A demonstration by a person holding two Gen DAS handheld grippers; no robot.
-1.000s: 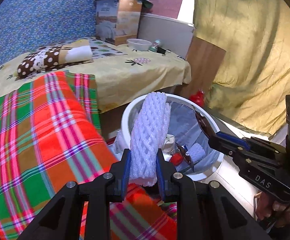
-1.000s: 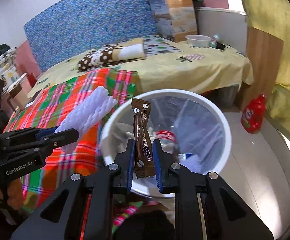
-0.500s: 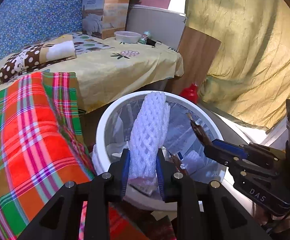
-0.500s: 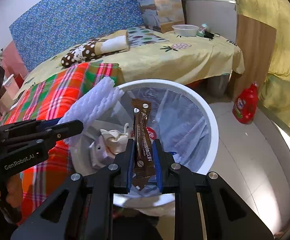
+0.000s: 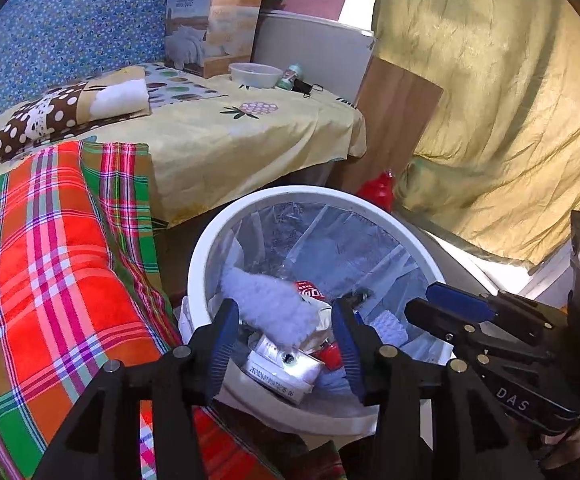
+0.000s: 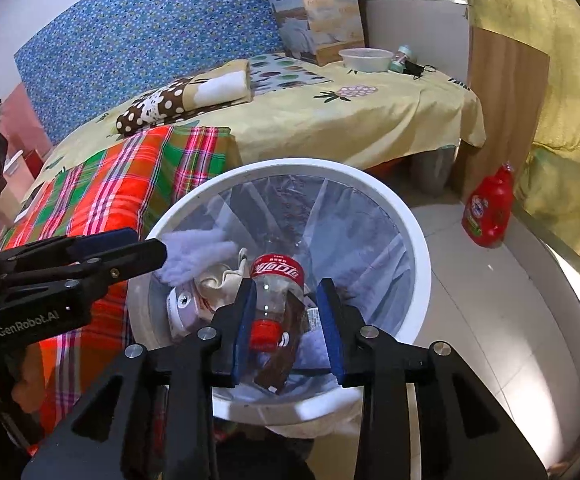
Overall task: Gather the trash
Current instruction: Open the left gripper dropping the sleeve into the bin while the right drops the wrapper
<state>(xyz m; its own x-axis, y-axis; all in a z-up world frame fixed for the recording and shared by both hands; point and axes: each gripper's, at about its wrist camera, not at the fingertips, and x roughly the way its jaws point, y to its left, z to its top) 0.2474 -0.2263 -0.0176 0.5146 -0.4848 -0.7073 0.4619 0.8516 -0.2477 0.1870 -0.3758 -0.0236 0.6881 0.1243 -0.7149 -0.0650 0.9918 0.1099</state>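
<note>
So the white foam fruit net (image 5: 267,304) is tumbling into the white bin (image 5: 249,204), blurry and already below the rim at about 9 o'clock inside it, and the brown snack wrapper (image 6: 279,354) is dropping in near 6 o'clock, right next to the cola bottle (image 6: 275,284) that's lying in there with a crumpled bag and a small white box. I'm holding both grippers over the bin mouth on purpose so whatever I let go of falls into the liner instead of onto the floor. My left gripper (image 5: 283,344) is hanging over the near-left rim with its jaws having just been opening, now spread wide, nothing pressed between the pads, the net falling free beyond them. My right gripper (image 6: 285,326) is doing the same over the near edge, jaws just been opening to about halfway, wrapper loose and slipping away. The plaid blanket (image 5: 49,272) is sitting at 9 o'clock of the bin, and a red detergent bottle (image 6: 488,210) is standing on the floor out at 2 o'clock, well apart.
</note>
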